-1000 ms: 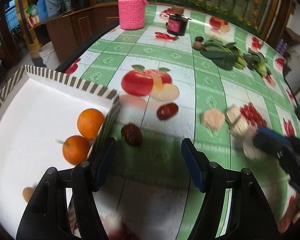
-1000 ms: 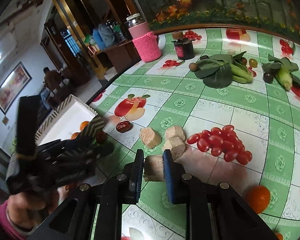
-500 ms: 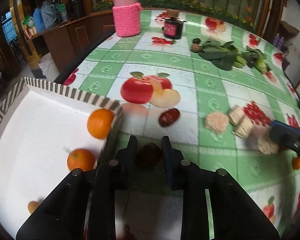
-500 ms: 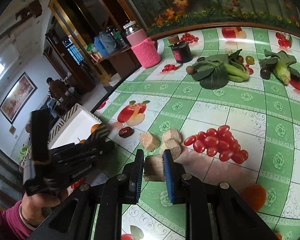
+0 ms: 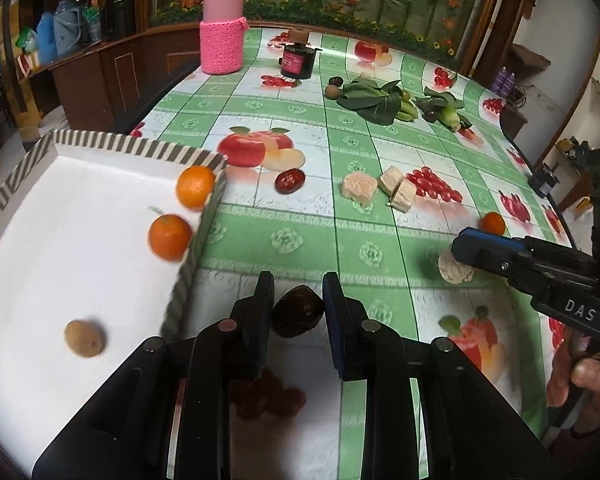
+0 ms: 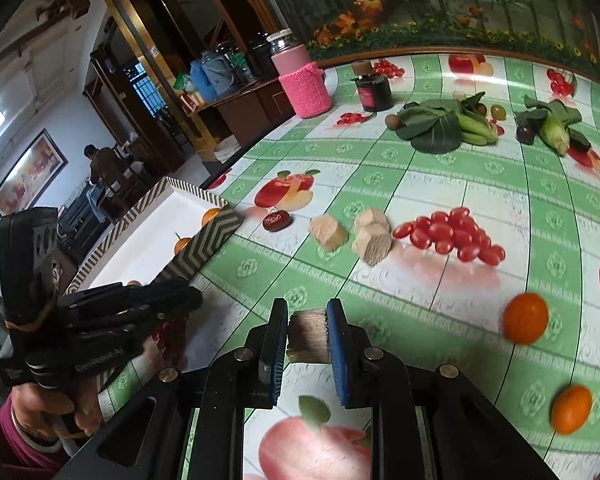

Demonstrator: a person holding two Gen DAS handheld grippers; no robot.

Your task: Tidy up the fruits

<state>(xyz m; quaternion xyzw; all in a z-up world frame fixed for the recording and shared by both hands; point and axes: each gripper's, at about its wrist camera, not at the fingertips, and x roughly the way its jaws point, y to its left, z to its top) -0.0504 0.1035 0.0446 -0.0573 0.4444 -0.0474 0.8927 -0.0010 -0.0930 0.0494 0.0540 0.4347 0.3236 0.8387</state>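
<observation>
Left wrist view: left gripper (image 5: 298, 308) clenched on a dark red date (image 5: 297, 312), pinched between both pads and lifted above the tablecloth (image 5: 300, 240). Left of the jaws, just beside them, the striped-rim white tray (image 5: 140, 148); inside it two oranges (image 5: 195, 186) (image 5: 169, 237) against the near wall and a small brown fruit (image 5: 84, 338) further back toward the camera. Ahead of the jaws, a second date (image 5: 289, 181) lies loose on the cloth near the tray corner; ahead and right, two tan cut chunks (image 5: 359, 188) (image 5: 398, 188). Far right, the right gripper (image 5: 462, 258) enters, grasping a pale chunk (image 5: 454, 269); a small orange (image 5: 493, 224) sits beyond it.

Right wrist view: right gripper (image 6: 307, 334) shut on the pale fibrous chunk (image 6: 308, 340), held off the table. Right of the jaws, two loose oranges (image 6: 526, 319) (image 6: 571, 409). Ahead, tan chunks (image 6: 328, 232) (image 6: 373, 240) and the loose date (image 6: 277, 221). Left, the left gripper's body (image 6: 140, 308) next to the tray (image 6: 212, 236); its fingertips are not visible here.
</observation>
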